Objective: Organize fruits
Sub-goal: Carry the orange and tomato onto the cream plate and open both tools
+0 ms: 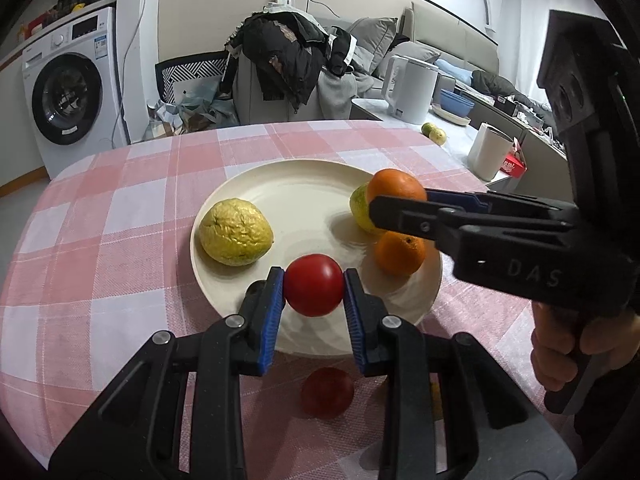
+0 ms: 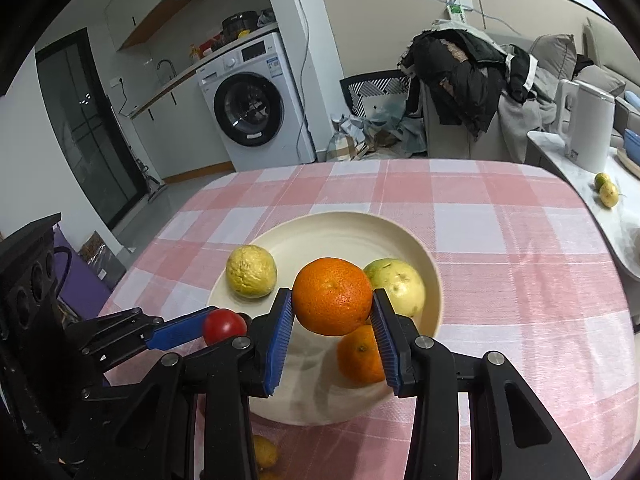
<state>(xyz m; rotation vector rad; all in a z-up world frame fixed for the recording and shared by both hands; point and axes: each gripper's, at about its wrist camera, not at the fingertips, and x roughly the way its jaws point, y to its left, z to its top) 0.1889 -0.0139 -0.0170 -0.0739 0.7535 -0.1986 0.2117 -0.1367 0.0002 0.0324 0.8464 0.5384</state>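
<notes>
My left gripper (image 1: 314, 286) is shut on a red tomato (image 1: 314, 285) and holds it over the near rim of the cream plate (image 1: 296, 196). My right gripper (image 2: 332, 308) is shut on an orange (image 2: 332, 295) above the plate (image 2: 332, 232); it also shows in the left wrist view (image 1: 394, 189). On the plate lie a wrinkled yellow fruit (image 1: 236, 231), a yellow-green fruit (image 2: 400, 284) and a second orange (image 1: 400, 252). Another tomato (image 1: 327, 391) lies on the cloth under my left gripper. A small yellow fruit (image 2: 265, 452) lies on the cloth near the front edge.
The table has a pink checked cloth (image 1: 120, 208). A side counter at the right holds a white kettle (image 1: 412, 88), blue bowls (image 1: 456, 102), two small fruits (image 1: 435, 133) and a white cup (image 1: 490, 150). A washing machine (image 1: 68, 96) and a clothes-covered chair (image 1: 280, 64) stand behind.
</notes>
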